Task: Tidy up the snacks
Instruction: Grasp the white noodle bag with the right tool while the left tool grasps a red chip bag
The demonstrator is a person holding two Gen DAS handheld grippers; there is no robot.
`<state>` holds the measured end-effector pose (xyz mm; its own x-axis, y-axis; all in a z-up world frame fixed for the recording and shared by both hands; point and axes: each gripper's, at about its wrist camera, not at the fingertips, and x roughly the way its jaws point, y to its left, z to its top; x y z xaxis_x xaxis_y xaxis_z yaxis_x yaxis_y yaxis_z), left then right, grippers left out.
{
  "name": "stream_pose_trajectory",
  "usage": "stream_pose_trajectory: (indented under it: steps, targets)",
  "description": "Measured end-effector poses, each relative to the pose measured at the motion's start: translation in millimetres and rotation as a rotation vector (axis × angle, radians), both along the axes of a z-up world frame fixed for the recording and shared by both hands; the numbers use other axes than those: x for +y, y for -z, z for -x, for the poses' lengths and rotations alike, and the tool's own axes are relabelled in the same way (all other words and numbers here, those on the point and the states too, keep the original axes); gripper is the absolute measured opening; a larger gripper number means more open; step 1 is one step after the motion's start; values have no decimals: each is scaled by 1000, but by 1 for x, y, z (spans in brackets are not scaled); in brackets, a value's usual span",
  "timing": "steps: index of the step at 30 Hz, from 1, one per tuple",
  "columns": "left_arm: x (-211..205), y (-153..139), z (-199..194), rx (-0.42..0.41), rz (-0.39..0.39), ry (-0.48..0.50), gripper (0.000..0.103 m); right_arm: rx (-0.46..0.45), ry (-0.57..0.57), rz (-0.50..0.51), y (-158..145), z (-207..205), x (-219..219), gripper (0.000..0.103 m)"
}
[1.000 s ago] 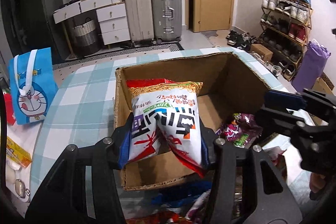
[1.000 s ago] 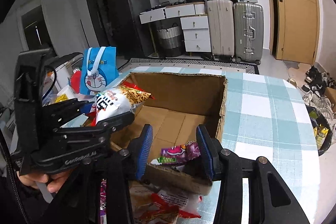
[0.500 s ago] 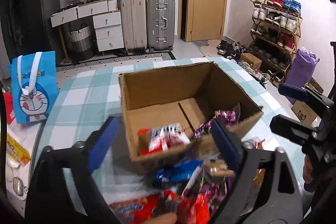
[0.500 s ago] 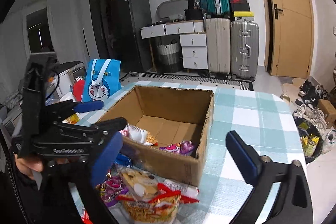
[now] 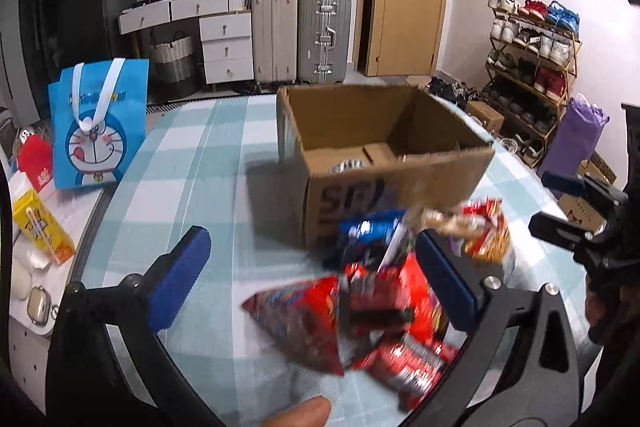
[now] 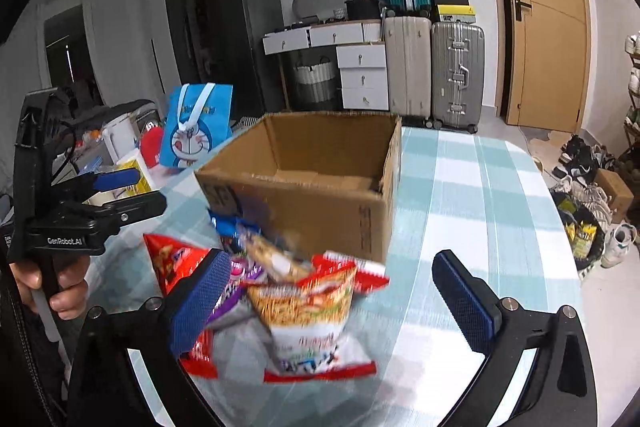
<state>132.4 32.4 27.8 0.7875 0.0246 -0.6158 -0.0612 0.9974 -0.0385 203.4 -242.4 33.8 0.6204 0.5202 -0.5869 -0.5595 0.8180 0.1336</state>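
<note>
While both pairs of tongs hang over the checked table [image 5: 192,163], we hold each one spread wide with nothing between the pads. Our left tongs [image 5: 312,279] point down at a blurred heap of snack packets [image 5: 384,291]: a red bag lies between the two blue pads, and more red and blue packets lie by the right-hand pad, which partly covers them. Just beyond that heap stands the open cardboard box [image 5: 384,167], well ahead of the left tongs; something pale shows on its floor, too blurred to name. Our right tongs [image 6: 332,303] hover over the same heap [image 6: 280,291], where a noodle-print bag [image 6: 308,311] lies between the pads, nearer the left-hand one and touched by neither. The box [image 6: 312,203] sits straight ahead of them, past the packets. A blue cartoon gift bag [image 5: 100,135] stands far off to the left of both.
</note>
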Motion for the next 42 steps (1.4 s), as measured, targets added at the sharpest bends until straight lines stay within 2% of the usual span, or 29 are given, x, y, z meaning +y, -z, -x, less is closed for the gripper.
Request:
stream_pose_trajectory:
  steps: [8,16,25,33,38,40,42]
  targets:
    - [4,19,18,51,-22,8,102,22,-24,51,15,15,10,103]
    - [10,29,10,107,-27,8,102,59,-39,90,29,9,14,103]
    - [19,47,0,175,1,-1,102,125,-31,104,46,-2,15,102]
    - [24,58,-7,203,3,1,102,157,-77,113,61,-1,25,102]
    - [30,66,-10,219,29,-1,102,158,-95,101,64,1,29,92]
    - [31,69,-12,229,37,-1,102,157,-98,103,64,1,30,81]
    - [32,72,-14,235,41,-4,102,161,-98,101,65,0,29,78]
